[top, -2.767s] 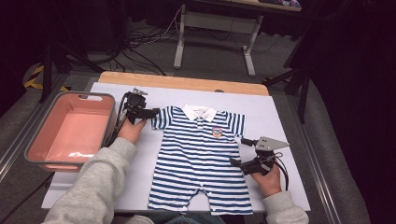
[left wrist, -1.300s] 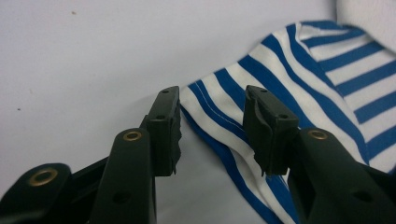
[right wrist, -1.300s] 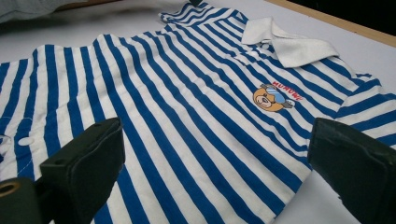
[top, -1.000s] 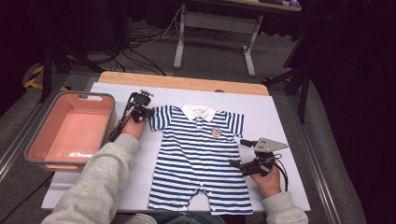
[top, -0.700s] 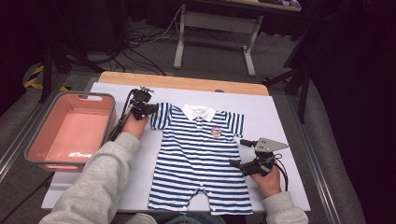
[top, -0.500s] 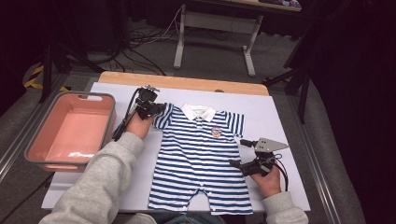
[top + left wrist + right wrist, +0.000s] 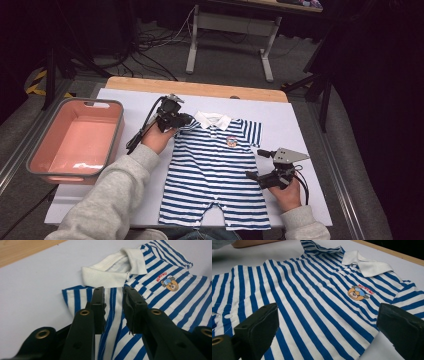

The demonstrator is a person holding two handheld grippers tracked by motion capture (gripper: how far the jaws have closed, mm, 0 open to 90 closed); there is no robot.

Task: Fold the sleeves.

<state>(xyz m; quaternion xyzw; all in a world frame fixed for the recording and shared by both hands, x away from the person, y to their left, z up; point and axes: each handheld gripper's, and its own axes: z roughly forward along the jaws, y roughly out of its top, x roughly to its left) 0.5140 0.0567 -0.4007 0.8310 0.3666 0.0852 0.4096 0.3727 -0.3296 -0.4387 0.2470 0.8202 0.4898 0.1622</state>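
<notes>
On the white table sheet (image 7: 300, 130) the blue-and-white striped cotton baby romper (image 7: 220, 175) is laid flat, unfolded. Left gripper (image 7: 113, 312) has just been opening above the sleeve, nothing pinched; right gripper (image 7: 324, 330) is spread wide.

Blue-and-white striped baby romper (image 7: 215, 175) lies flat, face up, white collar (image 7: 213, 119) farthest away.

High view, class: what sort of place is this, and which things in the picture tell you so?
Probably a lab or recording studio, not a home: a white-covered table bearing a striped baby romper and a pink tub, loose cables on grey carpet, and dark curtains around.
</notes>
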